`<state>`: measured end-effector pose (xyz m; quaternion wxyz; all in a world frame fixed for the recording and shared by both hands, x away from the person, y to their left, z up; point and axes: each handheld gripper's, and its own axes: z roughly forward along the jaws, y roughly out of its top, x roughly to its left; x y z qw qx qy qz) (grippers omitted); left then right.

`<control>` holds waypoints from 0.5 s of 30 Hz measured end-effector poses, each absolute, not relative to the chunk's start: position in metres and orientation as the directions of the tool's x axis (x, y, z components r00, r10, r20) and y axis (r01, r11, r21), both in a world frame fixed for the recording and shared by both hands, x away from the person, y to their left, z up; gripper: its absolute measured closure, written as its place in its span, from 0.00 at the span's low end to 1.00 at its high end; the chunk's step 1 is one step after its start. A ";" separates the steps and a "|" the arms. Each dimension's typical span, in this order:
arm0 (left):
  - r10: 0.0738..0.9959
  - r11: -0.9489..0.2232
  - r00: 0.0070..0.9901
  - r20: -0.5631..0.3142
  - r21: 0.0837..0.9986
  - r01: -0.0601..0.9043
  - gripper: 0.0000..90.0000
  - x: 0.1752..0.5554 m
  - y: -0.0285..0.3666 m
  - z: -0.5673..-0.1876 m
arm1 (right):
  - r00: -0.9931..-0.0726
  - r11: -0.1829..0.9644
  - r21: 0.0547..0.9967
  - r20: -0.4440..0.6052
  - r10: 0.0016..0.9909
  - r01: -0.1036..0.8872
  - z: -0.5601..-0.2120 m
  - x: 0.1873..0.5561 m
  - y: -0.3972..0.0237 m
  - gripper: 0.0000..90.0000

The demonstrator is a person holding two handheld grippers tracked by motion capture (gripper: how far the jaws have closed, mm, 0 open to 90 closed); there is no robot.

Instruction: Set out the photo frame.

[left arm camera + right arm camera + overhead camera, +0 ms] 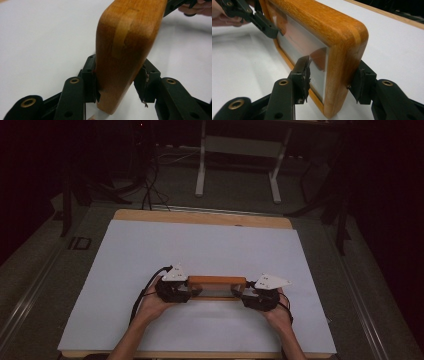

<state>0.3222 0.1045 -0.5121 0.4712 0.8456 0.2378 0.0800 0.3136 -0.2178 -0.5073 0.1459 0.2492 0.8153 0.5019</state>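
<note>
A wooden picture frame (216, 281) with a clear pane stands on its long edge on the white table cover, held at both ends. My left gripper (192, 292) is shut on its left end; in the left gripper view the rounded wooden end (122, 50) sits between the black pads (91, 75). My right gripper (239, 295) is shut on the right end. In the right gripper view one pad (305, 72) presses the pane side and the other the back of the frame (342, 57). Each gripper view shows the other gripper (175, 6) (249, 15) far off.
A white sheet (200, 245) covers the table, with a wooden strip (200, 216) showing along the far edge. Beyond it stand white desk legs (201, 165) and dark cables (150, 185) on the grey floor. The person's forearms enter from the bottom.
</note>
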 end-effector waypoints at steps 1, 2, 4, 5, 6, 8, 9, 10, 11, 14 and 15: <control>0.476 -0.440 0.874 -0.099 0.834 0.334 0.65 0.323 0.105 -0.514 | -0.834 0.369 0.890 0.022 0.551 0.267 -0.508 0.314 -0.218 0.59; 0.475 -0.434 0.874 -0.103 0.837 0.334 0.65 0.323 0.105 -0.514 | -0.834 0.370 0.888 0.027 0.552 0.274 -0.508 0.315 -0.218 0.59; 0.481 -0.427 0.871 -0.101 0.840 0.334 0.65 0.324 0.104 -0.515 | -0.832 0.365 0.883 0.048 0.552 0.294 -0.510 0.317 -0.220 0.59; 0.488 -0.422 0.867 -0.101 0.842 0.336 0.65 0.324 0.104 -0.515 | -0.832 0.356 0.886 0.059 0.551 0.298 -0.511 0.319 -0.221 0.60; 0.495 -0.418 0.862 -0.107 0.841 0.344 0.64 0.325 0.104 -0.515 | -0.831 0.351 0.885 0.069 0.552 0.306 -0.511 0.319 -0.221 0.60; 0.509 -0.402 0.852 -0.125 0.841 0.363 0.63 0.326 0.103 -0.516 | -0.828 0.349 0.883 0.072 0.557 0.312 -0.511 0.322 -0.220 0.59; 0.514 -0.396 0.848 -0.130 0.841 0.369 0.63 0.327 0.103 -0.516 | -0.825 0.340 0.884 0.083 0.559 0.320 -0.512 0.324 -0.220 0.59; 0.516 -0.393 0.846 -0.132 0.841 0.371 0.63 0.327 0.103 -0.517 | -0.825 0.336 0.885 0.089 0.558 0.323 -0.513 0.325 -0.221 0.59; 0.517 -0.392 0.846 -0.132 0.842 0.371 0.62 0.328 0.103 -0.517 | -0.824 0.332 0.885 0.095 0.558 0.327 -0.513 0.326 -0.221 0.59; 0.530 -0.380 0.837 -0.138 0.844 0.380 0.61 0.329 0.102 -0.518 | -0.819 0.328 0.882 0.104 0.564 0.338 -0.513 0.327 -0.220 0.59; 0.536 -0.376 0.832 -0.142 0.842 0.386 0.60 0.330 0.102 -0.519 | -0.818 0.329 0.882 0.102 0.566 0.338 -0.513 0.328 -0.220 0.59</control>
